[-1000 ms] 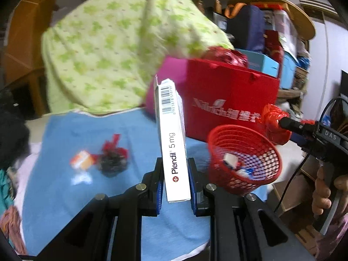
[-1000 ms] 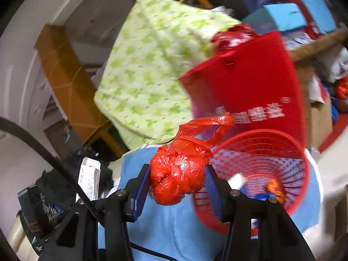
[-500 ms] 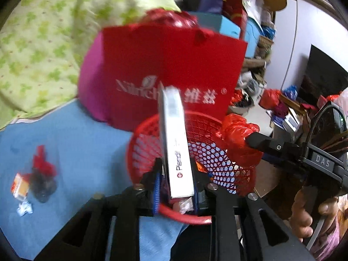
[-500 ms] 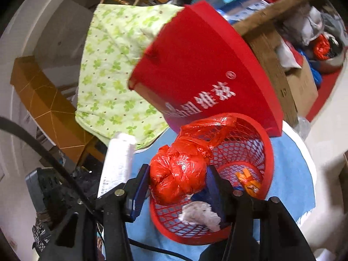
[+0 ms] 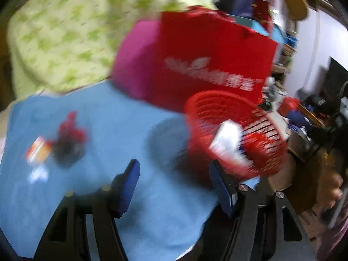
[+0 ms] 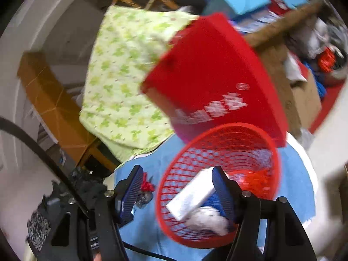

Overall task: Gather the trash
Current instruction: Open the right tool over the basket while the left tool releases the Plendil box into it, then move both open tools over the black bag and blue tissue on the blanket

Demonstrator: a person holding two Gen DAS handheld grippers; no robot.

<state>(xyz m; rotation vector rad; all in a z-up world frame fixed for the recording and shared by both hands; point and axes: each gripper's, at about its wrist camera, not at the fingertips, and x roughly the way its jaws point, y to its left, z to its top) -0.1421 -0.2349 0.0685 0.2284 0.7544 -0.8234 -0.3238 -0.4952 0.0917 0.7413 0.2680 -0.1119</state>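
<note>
Both tools, left tool [image 5: 174, 182] and right tool [image 6: 177, 187], are spreading empty beside the red basket [image 6: 219, 128], where the light, stiff white box [image 6: 191, 195] is lying, best gripped across its flat faces.

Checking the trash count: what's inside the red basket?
Inside the red basket: a white box lying tilted, crumpled white paper, something red. The box covers whatever lies beneath.

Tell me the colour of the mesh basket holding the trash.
Red; the mesh basket shows best in the right wrist view.
</note>
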